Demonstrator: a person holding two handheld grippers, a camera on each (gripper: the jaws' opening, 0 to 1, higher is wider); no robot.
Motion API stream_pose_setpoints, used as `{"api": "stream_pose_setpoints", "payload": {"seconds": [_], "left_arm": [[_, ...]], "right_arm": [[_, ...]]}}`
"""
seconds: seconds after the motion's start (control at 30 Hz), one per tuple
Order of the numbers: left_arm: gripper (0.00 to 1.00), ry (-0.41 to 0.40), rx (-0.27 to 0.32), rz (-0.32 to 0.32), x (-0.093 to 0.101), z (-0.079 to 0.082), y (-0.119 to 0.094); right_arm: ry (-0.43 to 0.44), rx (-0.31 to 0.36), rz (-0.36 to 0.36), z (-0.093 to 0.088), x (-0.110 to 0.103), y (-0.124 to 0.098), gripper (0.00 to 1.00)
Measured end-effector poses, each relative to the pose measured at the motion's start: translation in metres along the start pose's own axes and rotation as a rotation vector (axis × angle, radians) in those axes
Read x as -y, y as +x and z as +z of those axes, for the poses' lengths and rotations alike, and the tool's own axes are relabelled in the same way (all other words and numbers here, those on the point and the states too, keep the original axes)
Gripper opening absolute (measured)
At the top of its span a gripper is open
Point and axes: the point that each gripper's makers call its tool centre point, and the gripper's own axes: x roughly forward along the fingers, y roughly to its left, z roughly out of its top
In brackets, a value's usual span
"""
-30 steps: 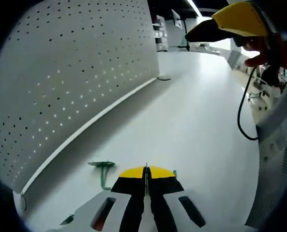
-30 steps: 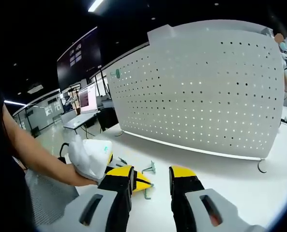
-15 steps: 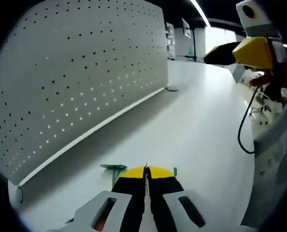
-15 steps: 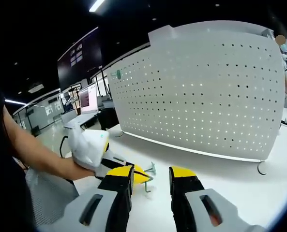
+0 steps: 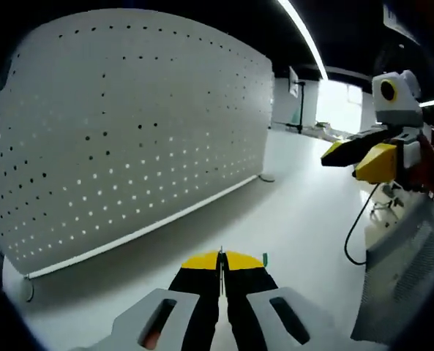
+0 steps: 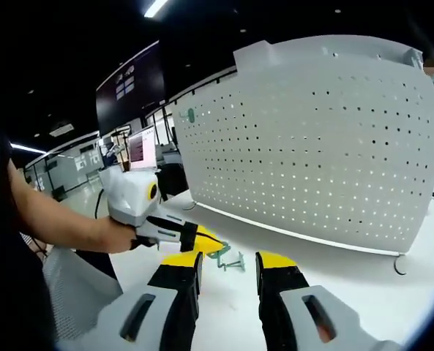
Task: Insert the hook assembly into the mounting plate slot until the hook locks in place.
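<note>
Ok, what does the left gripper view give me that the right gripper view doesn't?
Left gripper view: its own shut jaws, a green sliver beside them, and the right gripper with its cable. Right gripper view: the green hook at the left gripper's tip, an arm, a monitor. Both: the pegboard and white table.

One perforated panel [image 6: 312,139], one green hook [image 6: 233,261], two tongs [image 5: 219,261], one white table [image 5: 297,219]
</note>
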Motion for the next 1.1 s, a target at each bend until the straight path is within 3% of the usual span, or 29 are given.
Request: {"api": "stream_pose_setpoints", "payload": {"seconds": [0.3,0.57,0.83,1.1], "left_arm": [[0.01,-0.012,0.139,-0.046,-0.006,0.035,-0.03],[0.01,-0.004,0.279,-0.186,0.01,0.065,-0.053],[0.01,0.003,0.356,-0.277,0.023,0.081,-0.068],[0.01,0.005,0.379,-0.312,0.032,0.087,-0.073]], "right_arm": [[-0.029,0.022,0.04,0.013,-0.015,0.0,0.28],[-0.083,0.073,0.116,0.031,-0.037,-0.001,0.28],[-0.151,0.111,0.197,0.039,-0.055,-0.002,0.26],[-0.161,0.126,0.261,0.05,-0.066,0.003,0.29]]}}
